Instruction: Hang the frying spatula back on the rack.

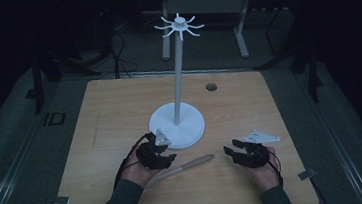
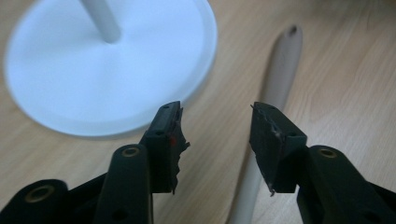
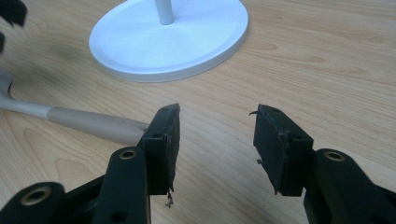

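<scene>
A white stand rests its round base mid-table, and a thin pole rises from it to a ring of hooks. A long utensil with a beige handle lies flat in front of the base, between my hands. My left gripper hovers over the utensil's near end; in the left gripper view the left gripper is open, with the utensil running on the wood under its right jaw. My right gripper is open just right of the handle tip, nothing between its jaws.
The wooden table has a small round hole at the back right. Behind it stand a metal frame and loose cables on a dark floor. The white base lies close ahead of both grippers.
</scene>
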`<state>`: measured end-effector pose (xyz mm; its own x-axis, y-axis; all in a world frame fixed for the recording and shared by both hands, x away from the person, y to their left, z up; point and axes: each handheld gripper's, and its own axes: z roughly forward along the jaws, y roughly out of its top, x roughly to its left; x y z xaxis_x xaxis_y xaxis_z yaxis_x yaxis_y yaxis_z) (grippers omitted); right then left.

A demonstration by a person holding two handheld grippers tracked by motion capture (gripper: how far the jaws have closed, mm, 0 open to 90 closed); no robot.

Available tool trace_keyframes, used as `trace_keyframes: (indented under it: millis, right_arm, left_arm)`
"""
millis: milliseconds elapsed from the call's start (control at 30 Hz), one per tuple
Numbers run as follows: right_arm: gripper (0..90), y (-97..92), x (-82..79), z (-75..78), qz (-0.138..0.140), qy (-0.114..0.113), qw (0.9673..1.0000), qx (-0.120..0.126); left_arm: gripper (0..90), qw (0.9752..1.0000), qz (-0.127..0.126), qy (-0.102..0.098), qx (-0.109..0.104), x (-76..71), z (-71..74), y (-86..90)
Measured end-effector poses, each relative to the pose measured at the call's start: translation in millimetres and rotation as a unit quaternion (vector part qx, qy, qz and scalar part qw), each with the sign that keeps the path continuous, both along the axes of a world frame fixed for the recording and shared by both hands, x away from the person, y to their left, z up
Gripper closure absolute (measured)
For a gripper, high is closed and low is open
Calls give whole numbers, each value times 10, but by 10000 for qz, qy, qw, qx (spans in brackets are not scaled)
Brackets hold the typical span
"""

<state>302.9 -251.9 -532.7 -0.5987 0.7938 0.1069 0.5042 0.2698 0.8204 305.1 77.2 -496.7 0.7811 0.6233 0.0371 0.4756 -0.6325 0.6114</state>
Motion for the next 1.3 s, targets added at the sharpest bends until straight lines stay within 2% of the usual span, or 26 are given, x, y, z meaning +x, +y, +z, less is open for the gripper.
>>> trace_keyframes:
  millis: [200,367,467,633,700,833,967,1300]
  right_arm:
    - [501,-61,-1,7,-82,24,9999,58]
    - [500,-95,-8,21,-121,18,9999,111]
    - [498,-93,-5,13,-109,29,9999,104]
    - [498,-88,-7,14,-79,26,9999,97]
    - [497,-95,-3,11,-85,38,9999,102]
    - [494,-108,2,3,-112,55,9999,111]
    - [491,-115,0,6,-126,48,9998,113]
    - [486,-110,7,-12,-130,58,9999,87]
  left_arm:
    - [592,9992,-238,253,179,31,-64,-98]
    - [598,9980,-381,437,233,53,-104,-178]
    - [606,9966,-490,565,356,71,-150,-238]
    - [607,9926,-588,893,583,106,-272,-326]
    - [607,9909,-654,960,687,112,-299,-350]
    - [623,9886,-703,1025,855,113,-352,-411]
    - [671,9869,-793,1088,892,97,-361,-448]
    - [693,9855,-833,1001,1089,74,-353,-489]
